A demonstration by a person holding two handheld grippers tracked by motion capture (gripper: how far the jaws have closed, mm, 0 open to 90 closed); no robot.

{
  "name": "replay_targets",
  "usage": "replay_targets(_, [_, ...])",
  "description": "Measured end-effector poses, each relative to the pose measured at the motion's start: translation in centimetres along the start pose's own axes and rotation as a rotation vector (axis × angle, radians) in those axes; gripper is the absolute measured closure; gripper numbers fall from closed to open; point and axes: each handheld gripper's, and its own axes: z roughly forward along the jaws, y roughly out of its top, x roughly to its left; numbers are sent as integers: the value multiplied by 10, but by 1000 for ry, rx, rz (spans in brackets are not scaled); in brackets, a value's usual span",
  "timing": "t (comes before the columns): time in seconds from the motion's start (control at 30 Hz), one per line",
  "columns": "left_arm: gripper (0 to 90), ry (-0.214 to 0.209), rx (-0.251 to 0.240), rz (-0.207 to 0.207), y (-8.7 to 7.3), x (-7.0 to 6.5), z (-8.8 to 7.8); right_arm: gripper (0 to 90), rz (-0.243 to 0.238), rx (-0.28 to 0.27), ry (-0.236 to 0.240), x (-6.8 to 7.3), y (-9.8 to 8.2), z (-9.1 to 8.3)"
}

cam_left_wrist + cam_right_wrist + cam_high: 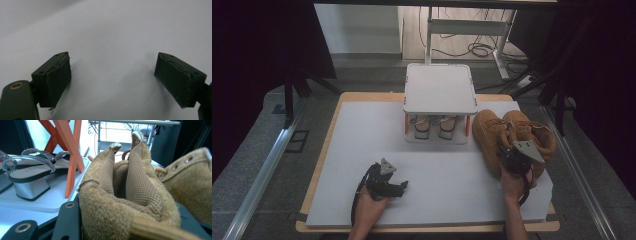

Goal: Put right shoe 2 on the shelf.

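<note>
Right gripper [512, 156] fingers pinch the collar of the near tan suede boot [490, 134], right of the white two-tier shoe rack [440, 90]. Left gripper [388, 184], fingers wide, rests before the rack.

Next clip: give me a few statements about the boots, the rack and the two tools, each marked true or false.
1. The right tool grips a tan boot at its heel collar. True.
2. The left tool holds a sandal. False: its jaws stand open over the bare mat.
3. Sandals sit on the lower shelf of the white rack. True.
4. The second boot stands on top of the rack. False: it stands on the table beside the first boot.
</note>
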Motion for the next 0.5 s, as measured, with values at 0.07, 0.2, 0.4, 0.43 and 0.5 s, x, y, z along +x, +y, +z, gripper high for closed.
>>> replay_targets(0.07, [138, 0, 0, 0, 0, 0, 0, 539, 4, -1, 4, -1, 3, -2])
replay_targets(0.2, [138, 0, 0, 0, 0, 0, 0, 541, 15, -5, 10, -3, 8, -5])
replay_targets(0.4, [138, 2, 0, -2, 0, 0, 0, 543, 17, -29, 13, -3, 18, -13])
replay_targets(0.43, [138, 1, 0, -3, 0, 0, 0, 543, 18, -33, 12, -3, 21, -15])
replay_targets(0.5, [137, 1, 0, 1, 0, 0, 0, 542, 17, -43, 10, -3, 25, -17])
